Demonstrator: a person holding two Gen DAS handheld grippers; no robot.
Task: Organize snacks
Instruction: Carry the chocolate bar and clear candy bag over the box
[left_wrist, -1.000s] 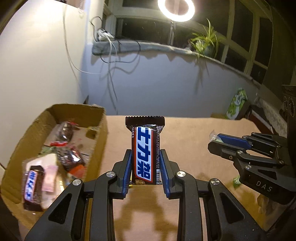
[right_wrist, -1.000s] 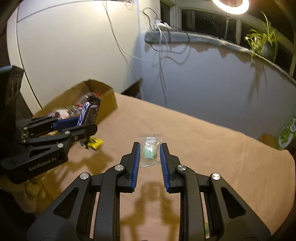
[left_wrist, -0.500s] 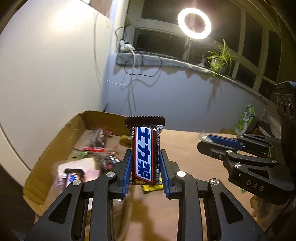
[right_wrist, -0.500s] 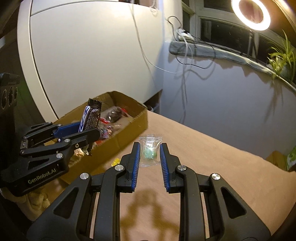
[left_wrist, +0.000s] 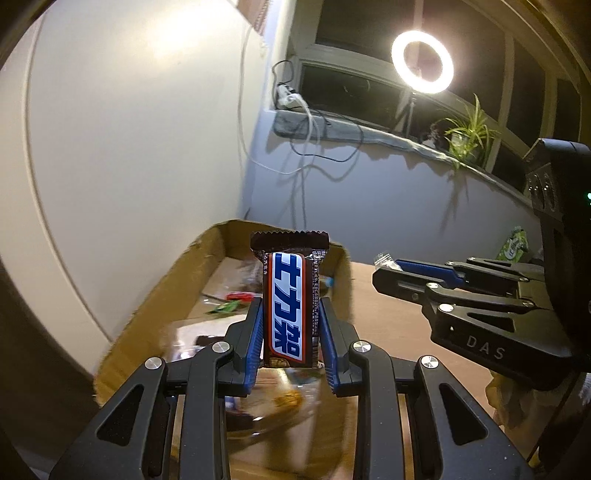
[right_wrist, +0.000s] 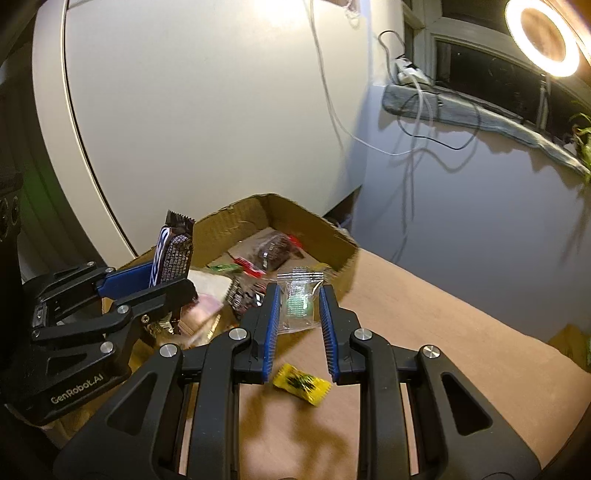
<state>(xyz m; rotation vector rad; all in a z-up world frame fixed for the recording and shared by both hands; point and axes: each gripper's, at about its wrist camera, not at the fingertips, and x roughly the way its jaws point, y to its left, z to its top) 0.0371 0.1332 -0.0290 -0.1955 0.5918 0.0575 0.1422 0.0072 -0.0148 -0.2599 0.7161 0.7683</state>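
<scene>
My left gripper (left_wrist: 290, 332) is shut on a brown chocolate bar (left_wrist: 289, 306) with a blue and white label, held upright above the open cardboard box (left_wrist: 177, 291). It also shows in the right wrist view (right_wrist: 162, 280), over the box's near end. My right gripper (right_wrist: 298, 314) is shut on a small clear packet with a green sweet (right_wrist: 300, 301), just beside the box's right wall (right_wrist: 332, 240). The right gripper shows in the left wrist view (left_wrist: 424, 273), to the right of the box. The box holds several wrapped snacks (right_wrist: 271, 251).
A yellow wrapped sweet (right_wrist: 302, 383) lies on the brown table (right_wrist: 443, 332) below my right gripper. A white wall stands behind the box. A green packet (left_wrist: 513, 245) sits at the table's far right. A windowsill with cables, a plant and a ring light are behind.
Both grippers have moved left toward the box with their loads. The left gripper is now over the box; the right gripper has come up to its right wall.
</scene>
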